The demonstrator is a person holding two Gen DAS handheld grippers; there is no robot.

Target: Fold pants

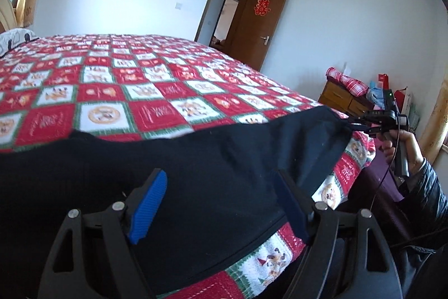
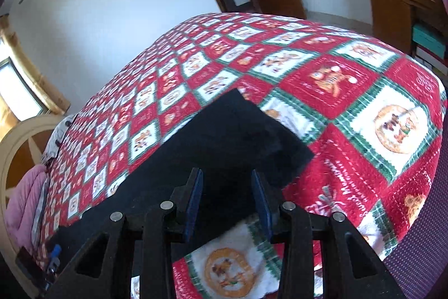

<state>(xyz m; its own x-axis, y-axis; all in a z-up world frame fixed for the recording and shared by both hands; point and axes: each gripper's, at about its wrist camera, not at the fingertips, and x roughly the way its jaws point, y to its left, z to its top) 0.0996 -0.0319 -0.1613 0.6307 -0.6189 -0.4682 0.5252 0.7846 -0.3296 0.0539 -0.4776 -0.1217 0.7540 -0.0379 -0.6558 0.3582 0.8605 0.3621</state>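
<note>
- Bed (image 1: 140, 80): a wide surface that fills the field ahead of both sets of jaws. It is covered by a quilted bedspread (image 2: 350, 91) of red and white squares with green borders. The stitched texture looks grippy enough to hold fabric in place.
- Pants (image 1: 196, 164): dark, matte, soft cloth lying flat along the near edge of the bed, directly under and ahead of both sets of jaws. In the right wrist view a squared end of the pants (image 2: 252, 136) points away from the jaws.
- Left gripper (image 1: 221, 203): jaws stand wide apart above the cloth, gripping nothing. The ribbed blue pad on one finger is clearly visible.
- Right gripper (image 2: 226, 201): jaws partly apart over the cloth, with nothing pinched between them. From the left wrist view the right gripper (image 1: 355, 123) sits at the far corner of the pants, beyond the right-hand jaw.
- Step in hand, as a judgement: select new grip points for the next fold. Take both layers at an edge, at matching positions, and keep the cloth taut between the two jaws so the crease lands straight.
</note>
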